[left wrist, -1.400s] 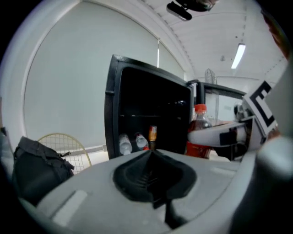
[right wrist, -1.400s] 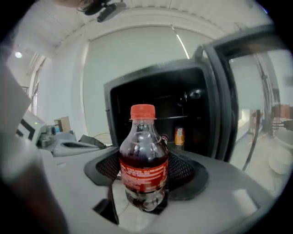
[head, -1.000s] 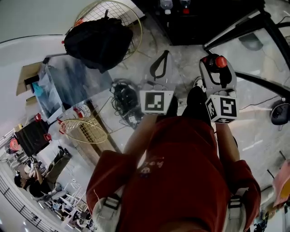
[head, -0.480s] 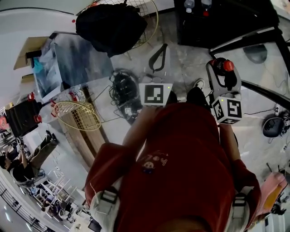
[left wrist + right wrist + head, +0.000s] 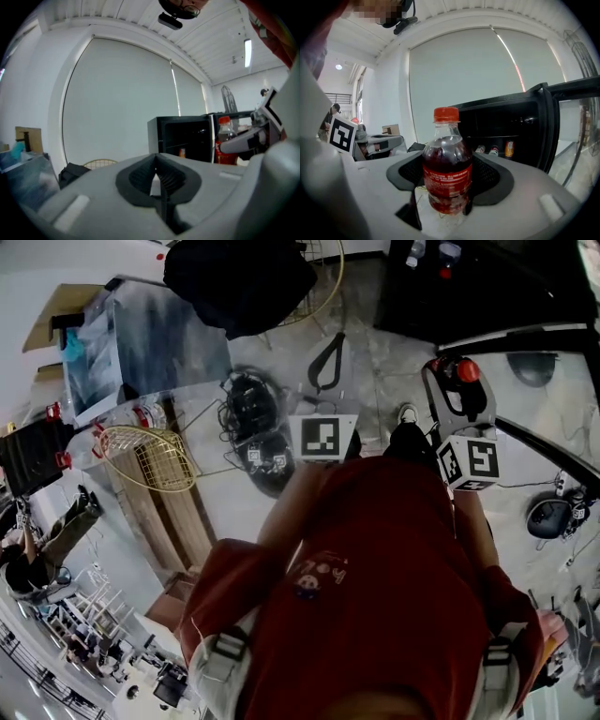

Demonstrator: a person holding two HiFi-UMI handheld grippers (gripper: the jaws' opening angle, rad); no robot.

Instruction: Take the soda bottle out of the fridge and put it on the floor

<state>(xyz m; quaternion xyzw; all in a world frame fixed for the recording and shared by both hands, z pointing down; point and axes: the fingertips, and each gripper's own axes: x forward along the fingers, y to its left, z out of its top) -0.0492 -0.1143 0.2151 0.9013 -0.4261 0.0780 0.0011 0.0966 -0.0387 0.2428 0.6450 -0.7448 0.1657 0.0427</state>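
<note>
Soda bottle (image 5: 446, 164) grasped upright by the right gripper (image 5: 447, 183), out of the open black fridge (image 5: 506, 126) behind it.
Clear plastic, dark reddish drink, a red label and an orange-red screw cap are seen between ribbed black pads (image 5: 488, 176); the left gripper (image 5: 157, 180) is clenched, empty.

We see soft daylight through the white blind (image 5: 117, 103), a ceiling lamp (image 5: 247, 49) glowing, and the fridge (image 5: 506, 126) interior dark. Every view bends and darkens toward its edges; the pale floor (image 5: 375, 390) shines.
</note>
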